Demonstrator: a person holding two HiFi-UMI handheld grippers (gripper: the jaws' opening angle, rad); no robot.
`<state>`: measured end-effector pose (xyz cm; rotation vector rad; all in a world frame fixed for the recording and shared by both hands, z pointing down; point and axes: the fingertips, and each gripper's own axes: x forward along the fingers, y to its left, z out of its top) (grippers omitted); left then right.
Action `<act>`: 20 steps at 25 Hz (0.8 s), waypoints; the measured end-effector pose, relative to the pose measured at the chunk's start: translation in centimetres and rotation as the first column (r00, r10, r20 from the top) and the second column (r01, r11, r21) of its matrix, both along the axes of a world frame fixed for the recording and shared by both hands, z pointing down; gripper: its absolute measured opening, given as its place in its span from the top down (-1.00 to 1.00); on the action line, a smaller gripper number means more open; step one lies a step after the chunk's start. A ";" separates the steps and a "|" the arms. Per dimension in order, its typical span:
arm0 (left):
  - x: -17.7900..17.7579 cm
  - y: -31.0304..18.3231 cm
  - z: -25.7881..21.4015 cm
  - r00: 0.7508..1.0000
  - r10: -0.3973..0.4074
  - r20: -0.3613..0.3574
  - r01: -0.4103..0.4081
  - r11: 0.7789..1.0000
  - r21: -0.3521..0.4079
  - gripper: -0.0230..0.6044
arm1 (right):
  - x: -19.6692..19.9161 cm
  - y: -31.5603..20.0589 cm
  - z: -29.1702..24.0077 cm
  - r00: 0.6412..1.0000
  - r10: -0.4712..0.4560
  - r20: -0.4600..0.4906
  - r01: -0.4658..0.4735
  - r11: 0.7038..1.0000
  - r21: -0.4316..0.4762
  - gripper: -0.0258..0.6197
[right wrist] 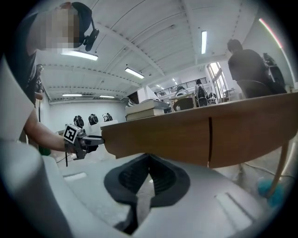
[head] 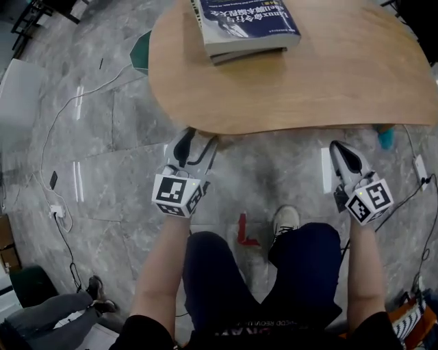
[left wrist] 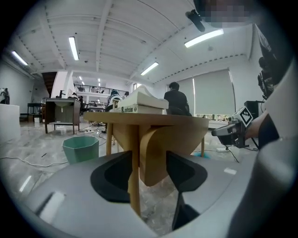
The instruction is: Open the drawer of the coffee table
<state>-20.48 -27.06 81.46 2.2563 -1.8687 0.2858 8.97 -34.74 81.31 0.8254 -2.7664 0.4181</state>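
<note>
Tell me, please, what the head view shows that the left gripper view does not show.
Only the head view: the top of the coffee table seen from above, the marker cube on the left gripper, the person's shoe and a red mark on the floor.

Only the left gripper view: the table's thin leg and curved support under the top, the left gripper's jaws standing apart with nothing gripped, and the ceiling lights.

Both: the coffee table, the books on it, and the right gripper.
</note>
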 end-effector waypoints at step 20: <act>2.3 -2.1 0.6 0.984 0.177 -0.018 -0.175 0.982 0.070 0.05 | 1.9 0.2 0.5 0.998 0.056 -0.031 -0.052 0.993 0.104 0.91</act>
